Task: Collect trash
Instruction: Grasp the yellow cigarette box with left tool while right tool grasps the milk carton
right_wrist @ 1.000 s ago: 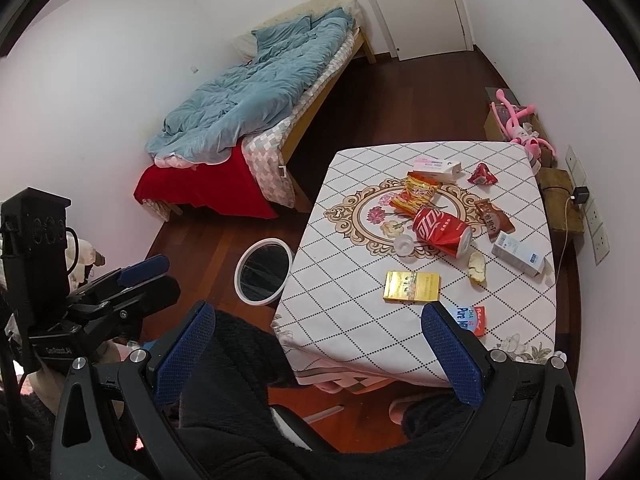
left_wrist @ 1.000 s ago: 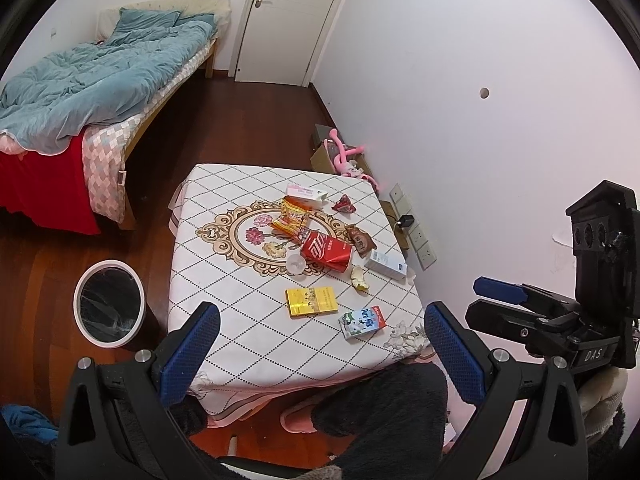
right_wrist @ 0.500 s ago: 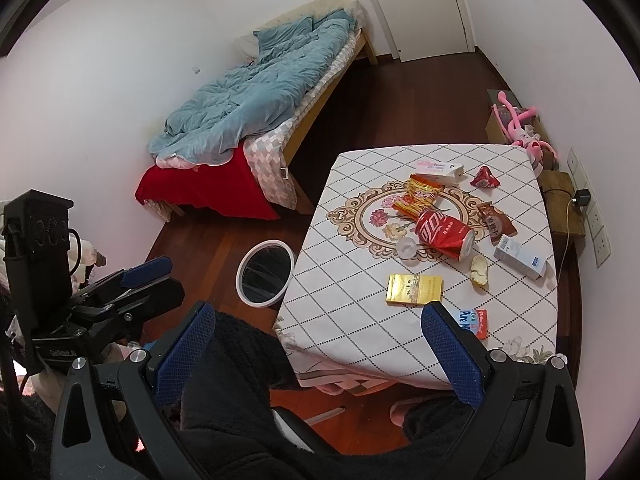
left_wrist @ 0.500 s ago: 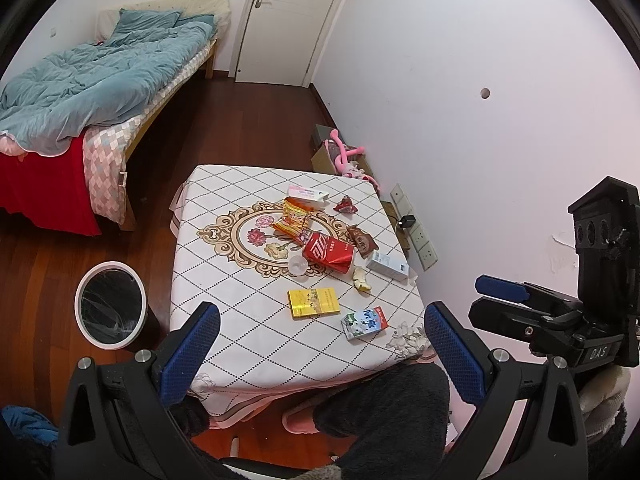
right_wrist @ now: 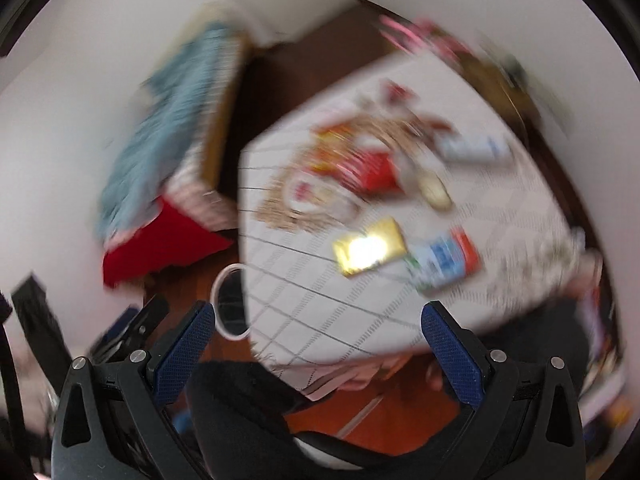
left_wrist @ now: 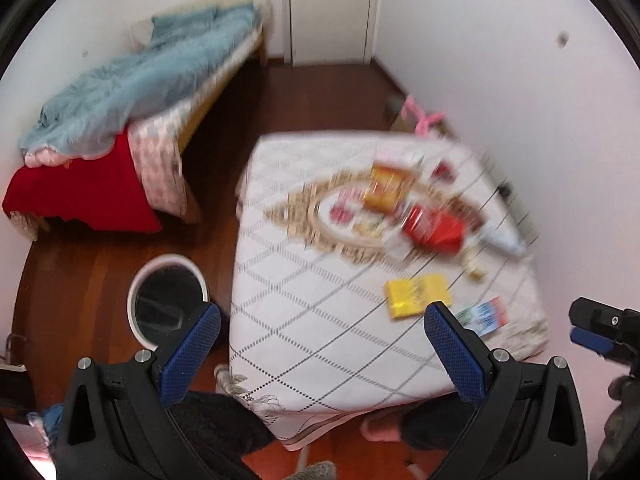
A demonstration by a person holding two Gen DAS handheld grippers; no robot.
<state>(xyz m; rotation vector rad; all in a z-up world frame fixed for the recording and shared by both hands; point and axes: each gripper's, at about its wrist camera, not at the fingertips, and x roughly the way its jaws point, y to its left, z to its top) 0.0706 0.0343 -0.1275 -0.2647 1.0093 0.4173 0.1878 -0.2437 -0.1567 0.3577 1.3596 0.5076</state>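
My left gripper (left_wrist: 320, 350) hung above the near edge of the table (left_wrist: 304, 332), its blue-padded fingers (left_wrist: 190, 354) spread wide with nothing between them. My right gripper (right_wrist: 316, 354) was spread just as wide, empty too, and its view was badly smeared, so I could read little from it. The trash lay scattered over the far and right part of the quilted tablecloth: a yellow packet (left_wrist: 418, 290) nearest me, a small blue and red carton (left_wrist: 482, 316) just beside it toward the table's right corner, then a red crumpled bag (left_wrist: 434, 230) farther back with an orange snack wrapper (left_wrist: 386, 188) beyond it. A pale box (left_wrist: 502, 240) sat near the right edge, and a small beige scrap (left_wrist: 474, 270) lay between it and the yellow packet; I could not tell what that scrap was. The white-rimmed bin (left_wrist: 168, 296) with its dark liner stood on the wooden floor just left of the table, close to my left finger in view. A bed (left_wrist: 132, 92) with a blue duvet lay beyond it, well apart from the table.
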